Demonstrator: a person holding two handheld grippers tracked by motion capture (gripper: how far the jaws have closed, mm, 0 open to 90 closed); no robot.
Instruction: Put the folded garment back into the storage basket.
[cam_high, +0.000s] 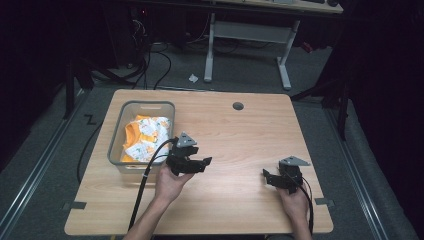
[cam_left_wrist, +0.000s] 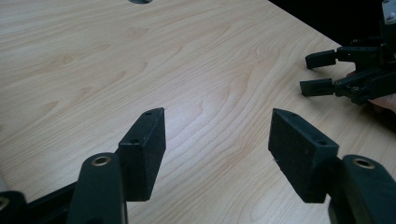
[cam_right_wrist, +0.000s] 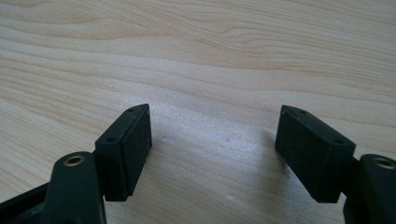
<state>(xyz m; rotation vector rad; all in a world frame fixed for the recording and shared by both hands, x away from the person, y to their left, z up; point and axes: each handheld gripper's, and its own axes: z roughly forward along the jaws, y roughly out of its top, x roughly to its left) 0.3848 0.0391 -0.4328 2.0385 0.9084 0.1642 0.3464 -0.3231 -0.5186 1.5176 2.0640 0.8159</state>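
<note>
A clear plastic bin stands at the left of the wooden table and holds crumpled orange and white patterned cloth. My left gripper hovers just right of the bin's near corner, open, with nothing between its jaws. In the left gripper view its jaws stand wide apart over bare wood, and the right gripper shows at the upper right, open. My right gripper rests near the table's front right, open and empty; its jaws frame bare wood.
A round cable hole lies near the table's far edge. Beyond the table stand a white desk frame, cables on the grey floor and a scrap of white paper. Dark curtains close both sides.
</note>
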